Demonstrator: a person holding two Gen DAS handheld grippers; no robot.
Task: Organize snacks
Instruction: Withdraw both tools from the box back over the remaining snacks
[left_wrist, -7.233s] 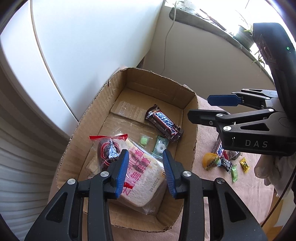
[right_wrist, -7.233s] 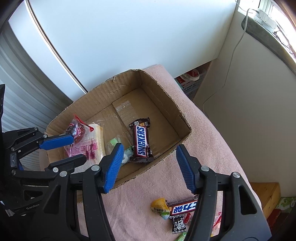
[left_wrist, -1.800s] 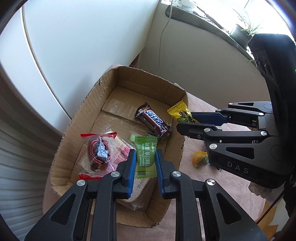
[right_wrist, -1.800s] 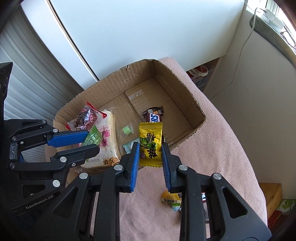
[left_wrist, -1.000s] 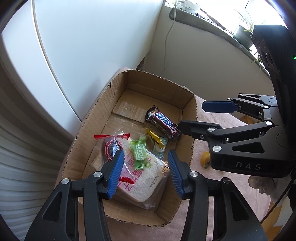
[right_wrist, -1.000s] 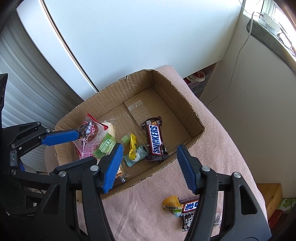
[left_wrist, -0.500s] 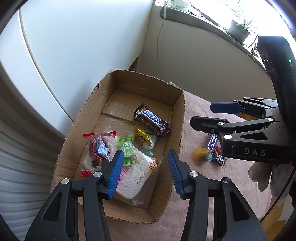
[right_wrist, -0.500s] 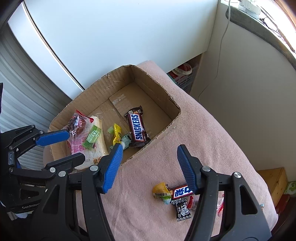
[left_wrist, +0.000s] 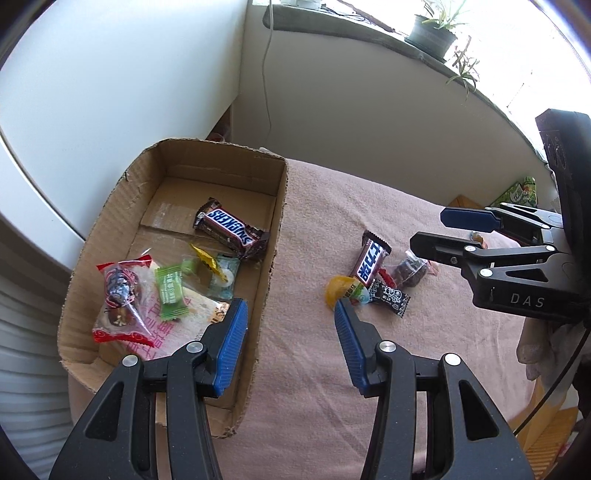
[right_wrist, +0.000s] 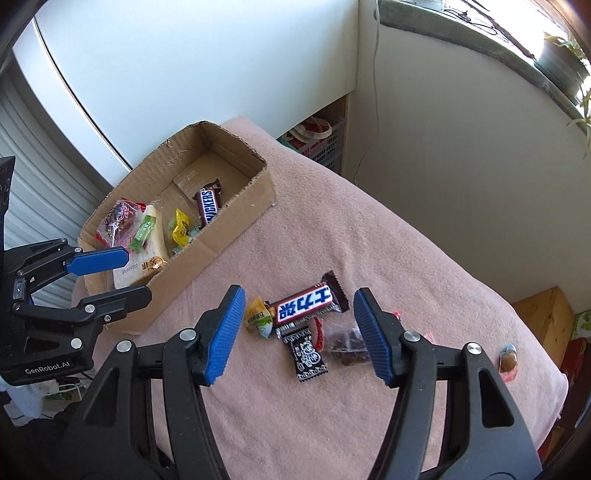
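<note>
Both grippers' jaws spread, empty; snack pile (right_wrist: 310, 325) beneath right gripper (right_wrist: 299, 336).

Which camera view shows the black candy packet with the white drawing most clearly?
The right wrist view: the black candy packet lies whole, between the open fingers. In the left wrist view it is smaller and partly tucked under the neighbouring snacks.

Open cardboard box (left_wrist: 275, 236) holding a brown Snickers bar (left_wrist: 231, 229), bagged bread (left_wrist: 173, 325), green (left_wrist: 170, 291) and yellow (left_wrist: 205, 258) candies, loose snacks on the pink cloth beside it, a Chinese-lettered Snickers bar (right_wrist: 308, 304), black sachet (right_wrist: 304, 354), yellow packet (right_wrist: 258, 317)
</note>
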